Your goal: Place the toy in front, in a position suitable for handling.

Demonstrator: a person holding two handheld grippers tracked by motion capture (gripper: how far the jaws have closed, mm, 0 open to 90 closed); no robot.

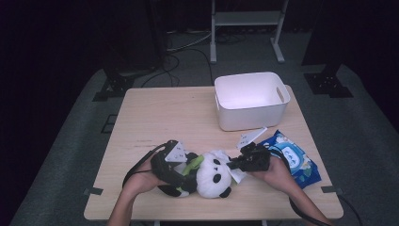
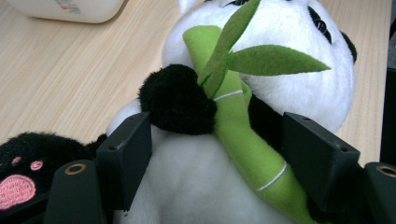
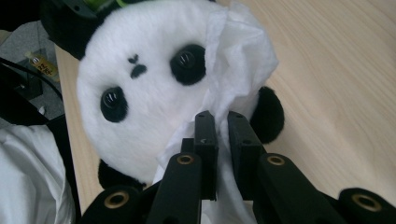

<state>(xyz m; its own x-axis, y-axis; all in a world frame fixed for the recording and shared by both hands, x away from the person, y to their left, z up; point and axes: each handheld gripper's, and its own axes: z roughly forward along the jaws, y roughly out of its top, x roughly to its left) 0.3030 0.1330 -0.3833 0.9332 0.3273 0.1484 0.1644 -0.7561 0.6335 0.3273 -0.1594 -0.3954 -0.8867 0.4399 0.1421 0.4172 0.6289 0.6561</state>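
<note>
A dim lab or recording studio: a small wooden table point(image 1: 155, 117) stands on grey carpet point(image 1: 61, 155), with black cables point(image 1: 183, 52) trailing across the floor, dark equipment stands point(image 1: 113, 84) and a white metal frame point(image 1: 247, 23) behind.

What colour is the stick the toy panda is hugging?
Bright green, with thin white rings and green leaves: the bamboo stalk on the panda shows best in the left gripper view.

blue wipes pack point(image 1: 294, 157): print on the front panel, too small to read
white bin point(image 2: 70, 9): small red and grey marking on the wall, blurred, not legible
bottle point(image 3: 43, 65) beyond table edge: yellow label, lettering too small to make out
readable text, brands, numbers: none legible in any view
</note>
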